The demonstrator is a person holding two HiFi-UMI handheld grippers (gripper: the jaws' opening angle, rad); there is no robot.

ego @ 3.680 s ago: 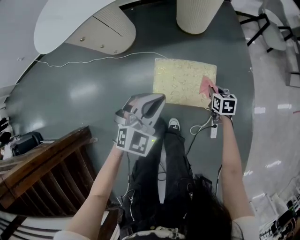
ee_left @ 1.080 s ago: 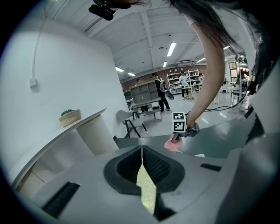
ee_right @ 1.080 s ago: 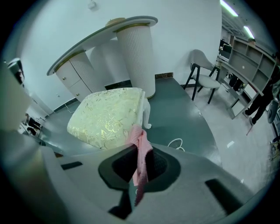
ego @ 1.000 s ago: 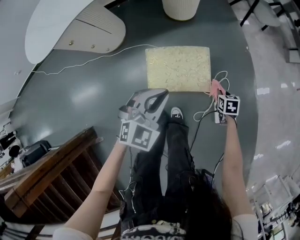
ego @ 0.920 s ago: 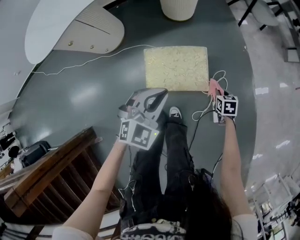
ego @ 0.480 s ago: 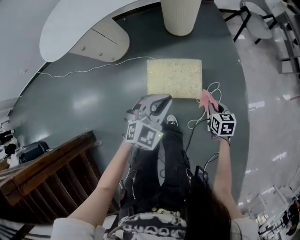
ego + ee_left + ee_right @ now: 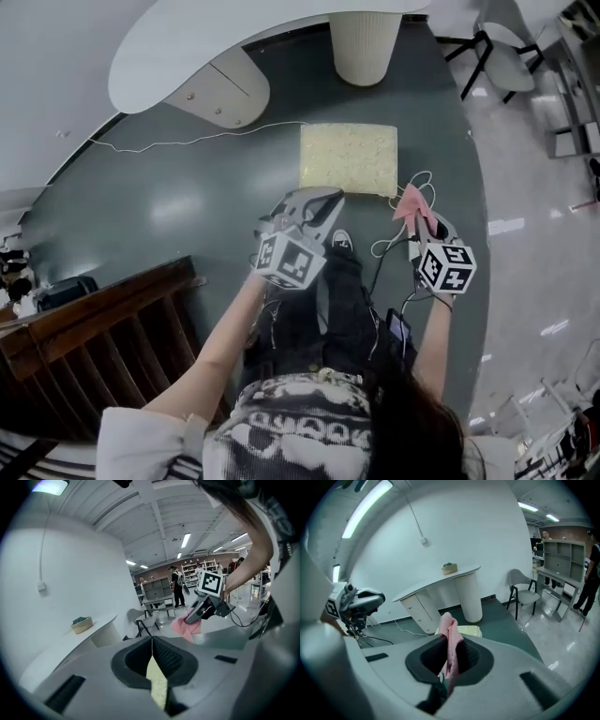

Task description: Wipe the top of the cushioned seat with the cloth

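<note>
The cushioned seat is a pale yellow patterned square on the dark green floor, ahead of the person's feet. My right gripper is held up off the seat's near right corner, shut on the pink cloth. In the right gripper view the cloth stands up between the jaws, with the seat behind it. My left gripper hangs in the air short of the seat's near edge, shut with nothing in it. A sliver of seat shows past its jaws, and the cloth is off to its right.
A white curved desk on a ribbed column and a drawer unit stand beyond the seat. A white cable runs across the floor and more cables lie by the shoe. Wooden railing at left, chairs at right.
The right gripper with the cloth has come off the seat's right edge and drawn back toward the person. The seat now lies farther off. The left gripper stays shut.
</note>
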